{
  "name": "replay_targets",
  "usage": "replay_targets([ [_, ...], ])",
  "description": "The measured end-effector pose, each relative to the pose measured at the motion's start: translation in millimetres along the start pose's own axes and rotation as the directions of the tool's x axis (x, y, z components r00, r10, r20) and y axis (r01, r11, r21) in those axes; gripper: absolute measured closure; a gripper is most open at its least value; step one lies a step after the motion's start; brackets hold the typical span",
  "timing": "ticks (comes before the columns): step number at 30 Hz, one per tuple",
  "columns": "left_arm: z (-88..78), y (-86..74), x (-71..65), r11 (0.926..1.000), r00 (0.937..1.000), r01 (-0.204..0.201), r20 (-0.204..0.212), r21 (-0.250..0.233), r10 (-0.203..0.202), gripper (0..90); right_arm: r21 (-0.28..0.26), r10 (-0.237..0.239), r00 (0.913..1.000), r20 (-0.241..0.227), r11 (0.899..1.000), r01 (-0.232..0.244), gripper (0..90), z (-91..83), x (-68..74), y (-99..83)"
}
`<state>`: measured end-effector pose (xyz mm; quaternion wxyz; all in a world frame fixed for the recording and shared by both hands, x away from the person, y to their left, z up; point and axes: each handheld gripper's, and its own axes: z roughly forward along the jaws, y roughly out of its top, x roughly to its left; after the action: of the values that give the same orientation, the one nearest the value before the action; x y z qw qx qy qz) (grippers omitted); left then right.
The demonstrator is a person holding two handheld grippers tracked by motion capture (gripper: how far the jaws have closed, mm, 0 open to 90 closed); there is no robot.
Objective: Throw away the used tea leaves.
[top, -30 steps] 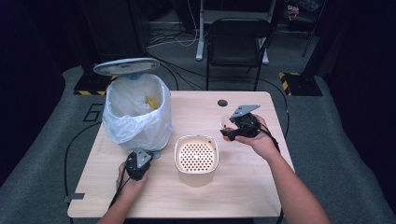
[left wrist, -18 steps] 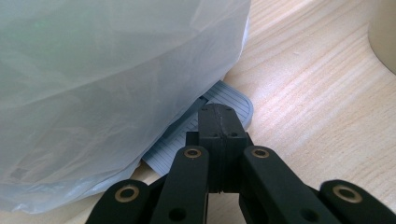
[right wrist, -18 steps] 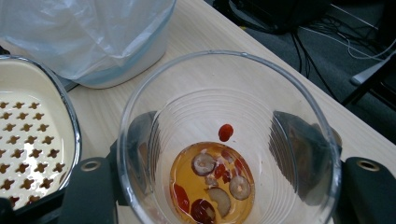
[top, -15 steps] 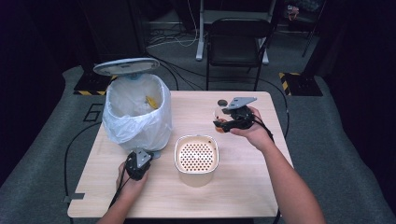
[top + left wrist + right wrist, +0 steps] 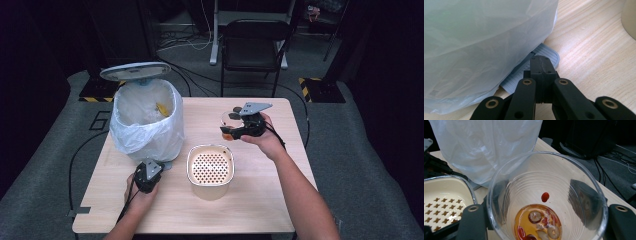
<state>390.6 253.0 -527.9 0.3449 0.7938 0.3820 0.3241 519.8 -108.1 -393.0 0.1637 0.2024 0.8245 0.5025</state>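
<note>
Fingers [image 5: 472, 225] of the right gripper [image 5: 230, 131] half-spread and clamped on either side of a clear cup [image 5: 524, 185], held upright above the worktop [image 5: 260, 200] at upper middle of the high view. Fingers [image 5: 542, 67] of the left gripper [image 5: 149, 167] pressed together with nothing between them, tips over the grey ribbed pedal [image 5: 550, 53] at the foot of the lined bin [image 5: 145, 125], lower left of centre; probably pushing that pedal down, given the lid [image 5: 135, 71] standing open. Largest first: bin at left, well apart from the cup; cream strainer box [image 5: 210, 165] at centre, just below and left of the cup and nearer to it than the bin mouth. Inside the cup, a shallow pool of amber liquid [image 5: 524, 222] with red berries and pale slices, plus one red bit [image 5: 545, 196] stuck to the wall. Long axis of the cup vertical, so a tip toward lower left needed for a pour onto the perforated insert; right hand the nearer one by far. Against the earlier frames: cup and right hand shifted leftward from the right side toward the middle; left hand, bin, lid and strainer box unchanged.
</note>
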Motion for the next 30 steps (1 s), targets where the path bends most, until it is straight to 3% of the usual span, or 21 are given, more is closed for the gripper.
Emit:
replay_targets([
  [5, 0.0, 0.0, 0.0, 1.0000, 1.0000, 0.000, 0.000, 0.000, 0.000, 90.0, 0.003, -0.060, 0.9982, 0.001, 0.998, 0.060, 34.7, 5.0, 5.5, 4.2],
  [13, 0.1, 0.0, -0.2, 1.0000, 1.0000, -0.001, -0.002, -0.001, 0.001, 90.0, -0.048, -0.187, 0.9824, 0.002, 0.981, 0.187, 37.5, 4.4, 15.7, 10.4],
  [28, 0.1, 0.0, -0.1, 1.0000, 1.0000, -0.001, -0.002, -0.001, 0.001, 90.0, -0.053, -0.279, 0.9604, -0.005, 0.959, 0.278, 38.0, 5.7, 28.2, 16.2],
  [30, 0.3, -0.1, -0.5, 1.0000, 1.0000, 0.005, -0.002, -0.004, -0.005, 90.0, -0.049, -0.318, 0.9482, 0.002, 0.947, 0.317, 38.0, 5.7, 31.1, 16.5],
])
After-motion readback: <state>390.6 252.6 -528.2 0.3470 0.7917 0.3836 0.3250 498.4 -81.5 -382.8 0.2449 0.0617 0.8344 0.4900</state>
